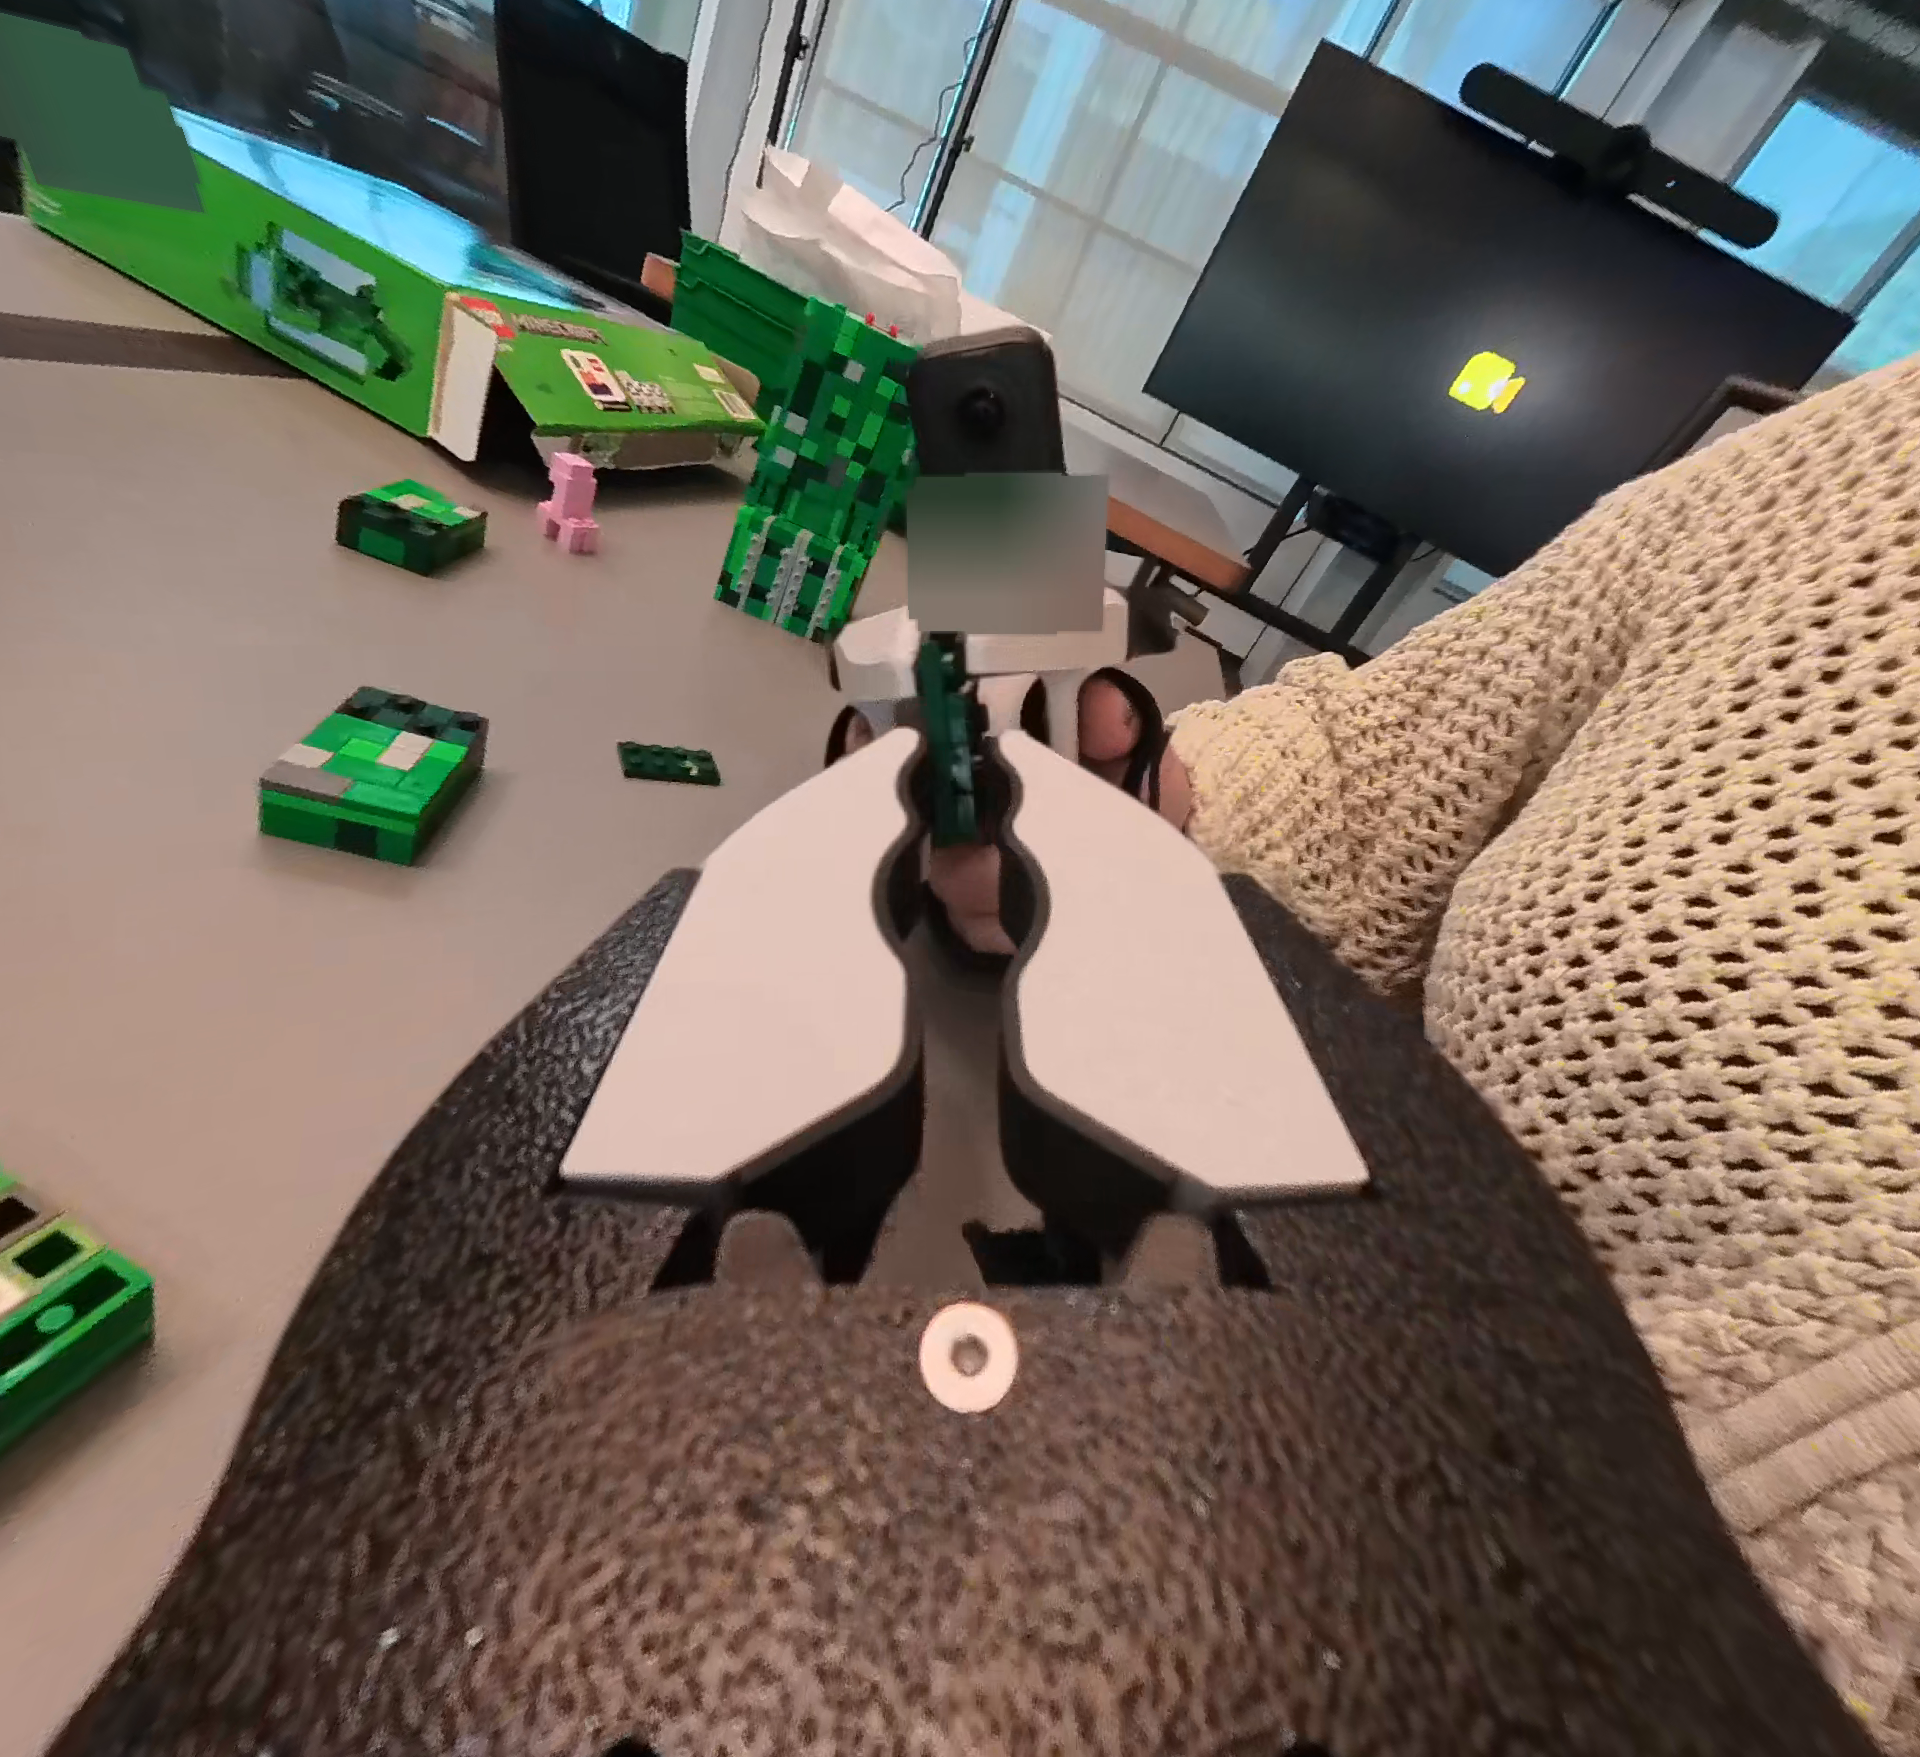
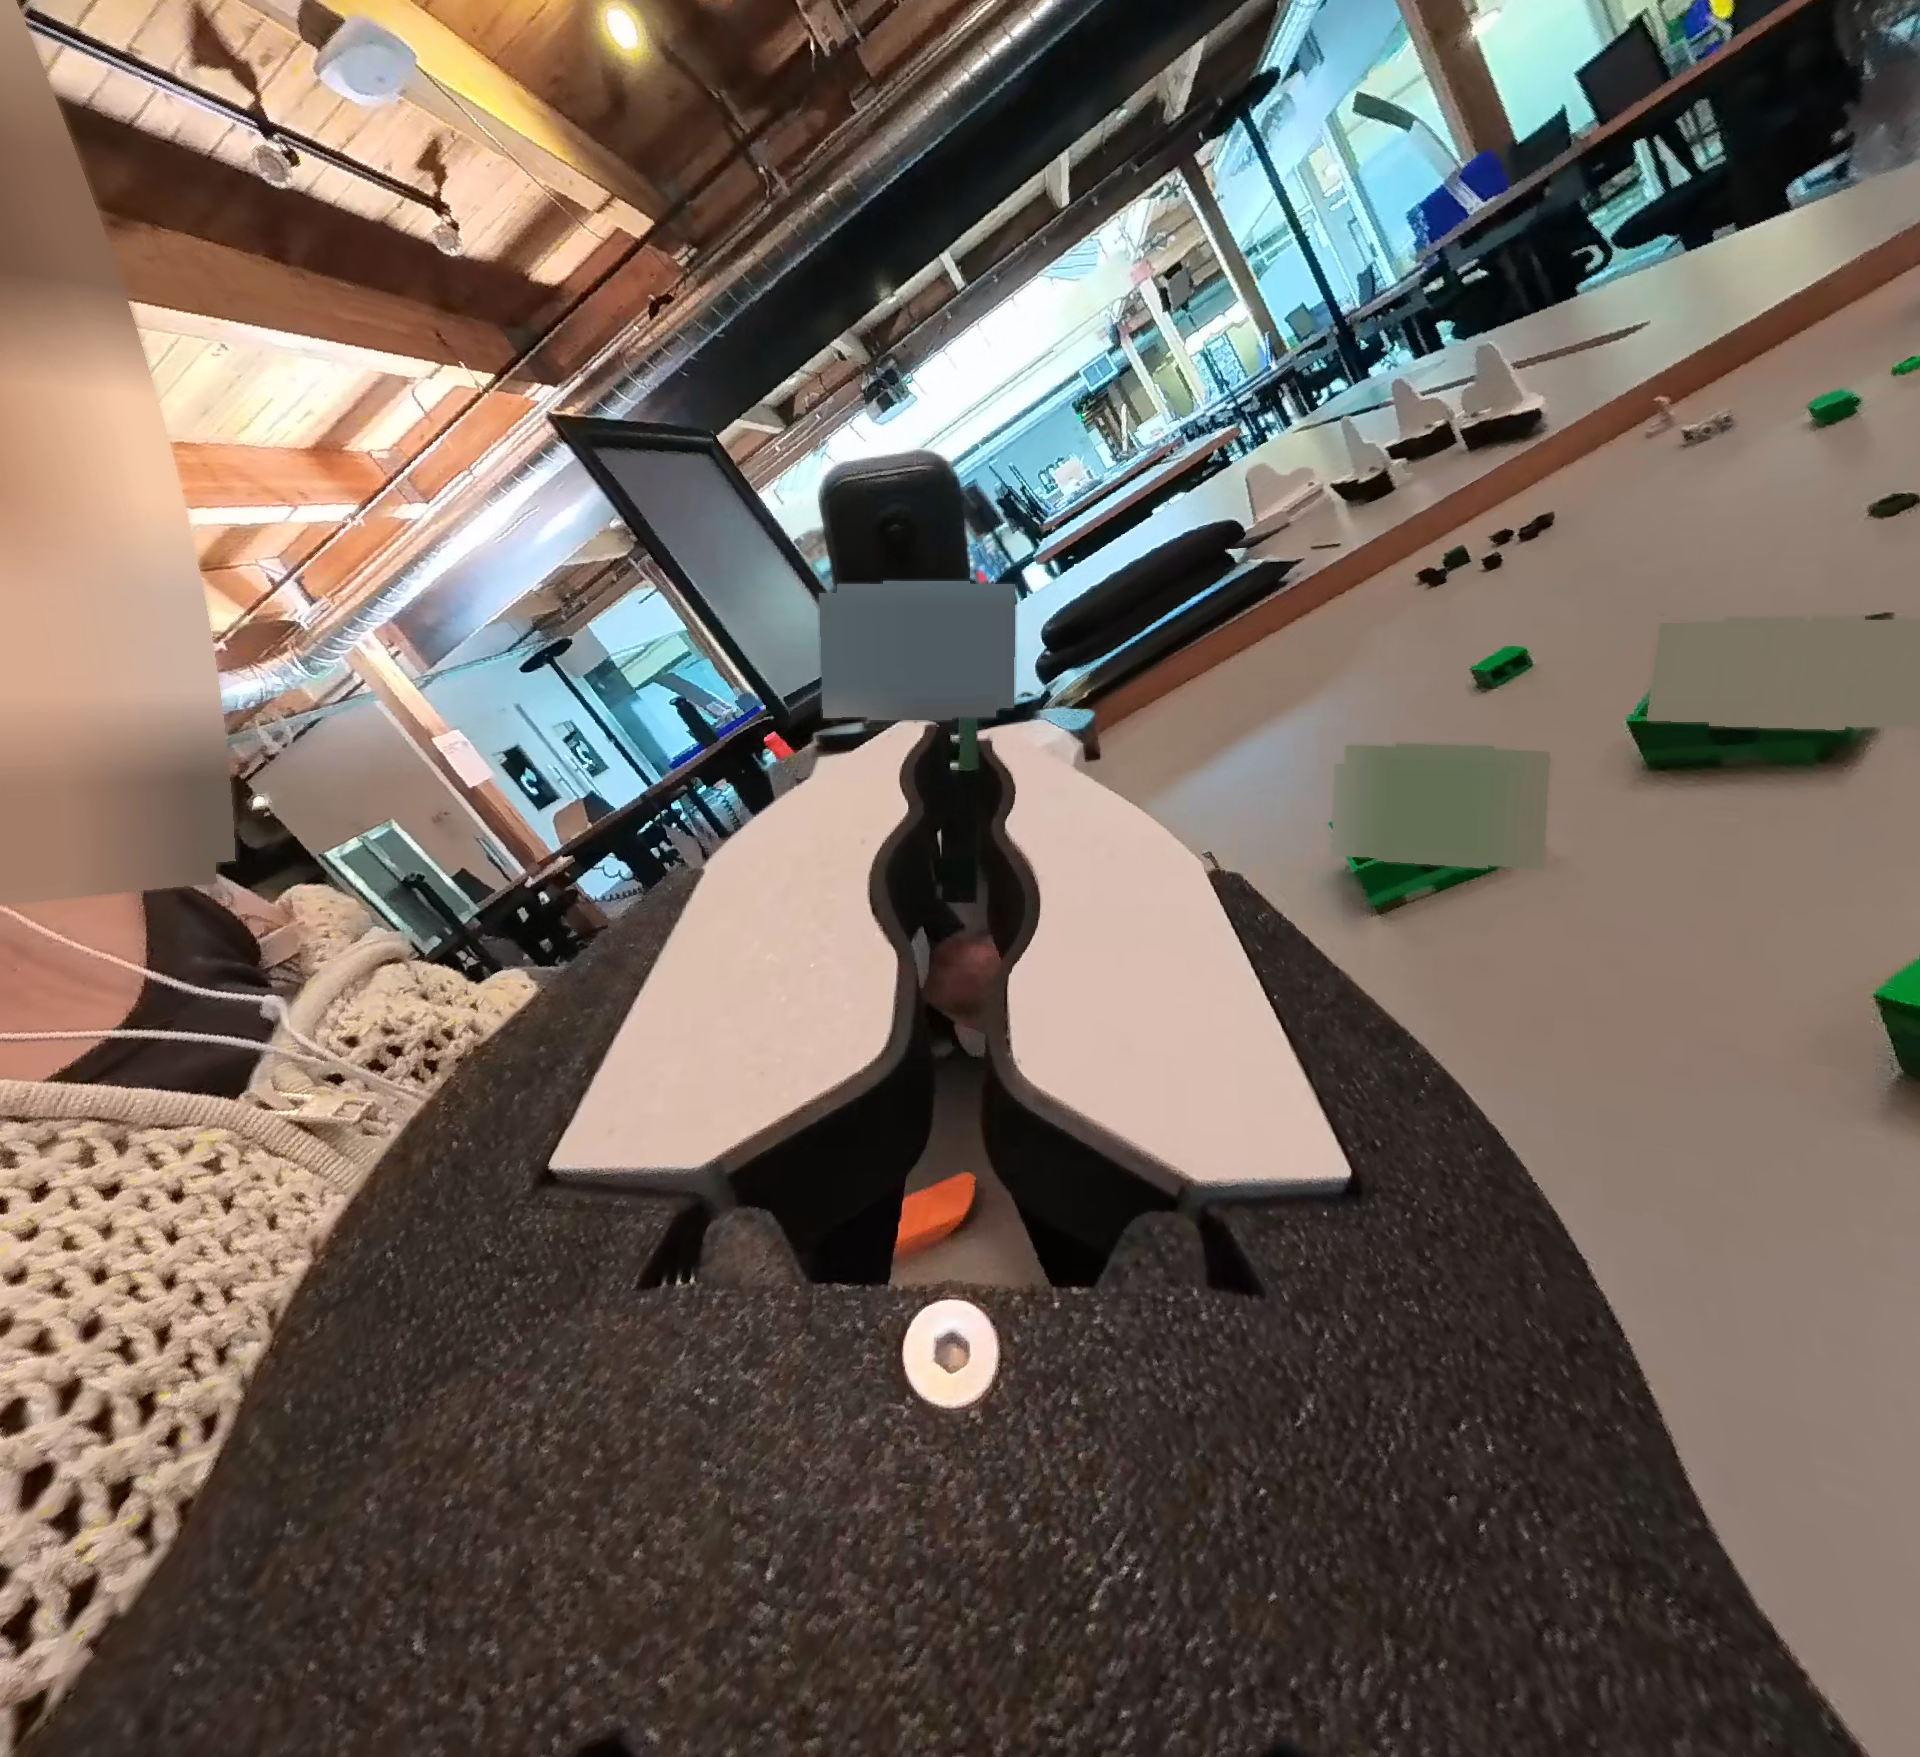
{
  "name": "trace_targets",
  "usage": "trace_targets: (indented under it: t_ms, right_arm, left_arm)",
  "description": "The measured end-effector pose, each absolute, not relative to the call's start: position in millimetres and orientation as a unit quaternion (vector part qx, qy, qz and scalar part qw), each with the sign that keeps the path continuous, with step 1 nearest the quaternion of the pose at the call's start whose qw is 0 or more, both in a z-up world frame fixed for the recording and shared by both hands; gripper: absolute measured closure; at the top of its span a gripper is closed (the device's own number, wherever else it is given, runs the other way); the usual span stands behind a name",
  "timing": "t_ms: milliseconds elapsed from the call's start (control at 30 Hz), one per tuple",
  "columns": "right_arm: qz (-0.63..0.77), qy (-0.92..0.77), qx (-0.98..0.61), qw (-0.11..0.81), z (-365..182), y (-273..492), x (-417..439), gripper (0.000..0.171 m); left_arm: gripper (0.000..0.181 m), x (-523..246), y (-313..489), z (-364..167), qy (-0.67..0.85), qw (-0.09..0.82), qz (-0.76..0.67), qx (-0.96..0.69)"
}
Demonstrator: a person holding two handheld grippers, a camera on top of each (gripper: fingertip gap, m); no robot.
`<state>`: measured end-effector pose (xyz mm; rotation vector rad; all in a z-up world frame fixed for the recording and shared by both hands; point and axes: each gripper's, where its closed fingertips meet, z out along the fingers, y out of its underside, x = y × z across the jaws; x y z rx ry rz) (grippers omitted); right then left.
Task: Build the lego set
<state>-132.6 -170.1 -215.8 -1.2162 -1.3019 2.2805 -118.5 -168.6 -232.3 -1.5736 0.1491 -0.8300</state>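
Together, left tool [image 1: 951, 751] and right tool [image 2: 961, 751] clamped around one dark green plate assembly [image 1: 948, 751].

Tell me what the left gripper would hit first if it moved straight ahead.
Probably the right gripper, directly in front and shut on the same dark green lego piece that the left gripper holds; the gap between them cannot be judged.
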Motion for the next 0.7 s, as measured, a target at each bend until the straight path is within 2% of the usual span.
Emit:
trace_targets:
  t_ms: [333,400,467,533,700]
  right_arm:
    - [0.74,-0.516,-0.405,0.151,-228,-182,-134,0.166]
    - [0.727,-0.534,-0.39,0.185,-227,-184,-133,0.158]
    - [0.697,-0.575,-0.363,0.228,-226,-185,-132,0.143]
    - [0.646,-0.628,-0.348,0.26,-232,-184,-135,0.137]
    - [0.549,-0.686,-0.356,0.319,-241,-168,-162,0.14]
  left_arm:
    - [0.174,-119,-183,-242,0.083,0.511,-0.449,-0.728]
    - [0.174,-124,-186,-244,0.078,0.504,-0.445,-0.736]
    - [0.174,-142,-191,-250,0.043,0.496,-0.43,-0.753]
    - [0.174,-172,-200,-263,-0.051,0.473,-0.427,-0.769]
    - [0.174,-224,-233,-281,-0.169,0.451,-0.473,-0.738]
